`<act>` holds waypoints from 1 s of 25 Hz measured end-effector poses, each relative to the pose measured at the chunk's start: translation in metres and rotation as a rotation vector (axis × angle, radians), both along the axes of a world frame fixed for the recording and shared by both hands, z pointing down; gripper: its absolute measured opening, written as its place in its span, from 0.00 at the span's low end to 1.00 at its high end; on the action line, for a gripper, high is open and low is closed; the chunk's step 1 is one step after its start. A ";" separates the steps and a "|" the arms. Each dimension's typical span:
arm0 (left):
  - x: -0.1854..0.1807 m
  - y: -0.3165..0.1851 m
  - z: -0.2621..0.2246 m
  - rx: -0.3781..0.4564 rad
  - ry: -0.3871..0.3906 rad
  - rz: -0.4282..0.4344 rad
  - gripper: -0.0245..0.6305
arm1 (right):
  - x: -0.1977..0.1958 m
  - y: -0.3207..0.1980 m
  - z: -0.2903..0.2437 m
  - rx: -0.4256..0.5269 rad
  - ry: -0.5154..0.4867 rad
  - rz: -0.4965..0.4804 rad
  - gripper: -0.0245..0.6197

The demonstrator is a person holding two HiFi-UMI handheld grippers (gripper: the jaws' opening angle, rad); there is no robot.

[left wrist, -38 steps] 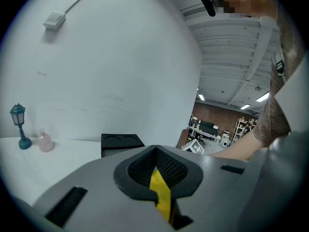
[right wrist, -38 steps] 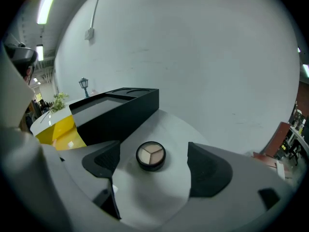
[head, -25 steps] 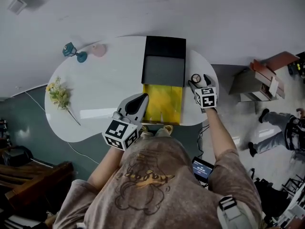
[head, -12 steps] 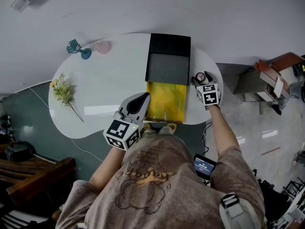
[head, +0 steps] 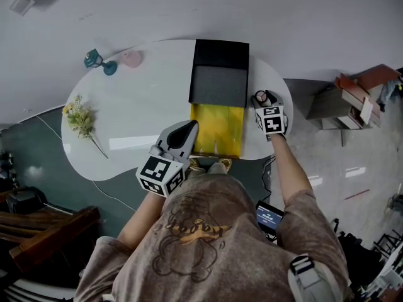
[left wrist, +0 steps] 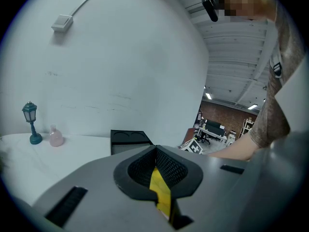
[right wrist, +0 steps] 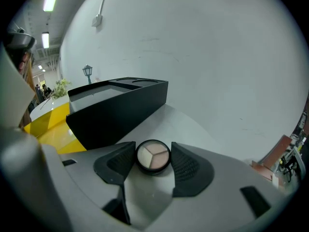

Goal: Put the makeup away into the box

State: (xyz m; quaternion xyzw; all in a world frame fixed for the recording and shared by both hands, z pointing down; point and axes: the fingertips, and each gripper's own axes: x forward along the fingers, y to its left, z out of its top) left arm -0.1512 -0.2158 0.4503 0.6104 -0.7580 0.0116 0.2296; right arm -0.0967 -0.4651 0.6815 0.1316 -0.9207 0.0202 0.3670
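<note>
A round makeup compact point(right wrist: 153, 156) with three pale shades lies on the white table point(head: 138, 106), to the right of the black box point(head: 219, 74). My right gripper point(right wrist: 153, 160) has just been closing its jaws, and both pads now rest against the compact's sides. In the head view the compact point(head: 259, 99) sits at the tips of the right gripper point(head: 261, 99) by the table's right edge. The box point(right wrist: 120, 105) has a yellow section point(head: 217, 129) at its near end. My left gripper point(head: 188, 128) hovers at that section's left side, shut and empty point(left wrist: 155, 151).
A small blue lamp point(head: 99, 62) and a pink bottle point(head: 131, 58) stand at the table's far left. A sprig of yellow flowers point(head: 80, 123) lies at the left edge. Cardboard boxes point(head: 352, 102) sit on the floor to the right.
The right gripper's jaws have narrowed around the compact. The left gripper has kept its place beside the yellow section.
</note>
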 end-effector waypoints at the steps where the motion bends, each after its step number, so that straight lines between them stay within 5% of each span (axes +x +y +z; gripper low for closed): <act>1: 0.000 0.001 0.000 0.001 0.001 0.000 0.07 | 0.000 0.001 0.000 0.001 0.003 -0.004 0.40; 16: 0.004 0.001 -0.005 0.048 -0.007 0.074 0.07 | 0.022 0.000 -0.062 -0.011 -0.084 0.028 0.40; 25: 0.011 0.004 -0.011 0.084 0.006 0.129 0.07 | 0.023 0.045 -0.149 -0.039 -0.209 -0.058 0.40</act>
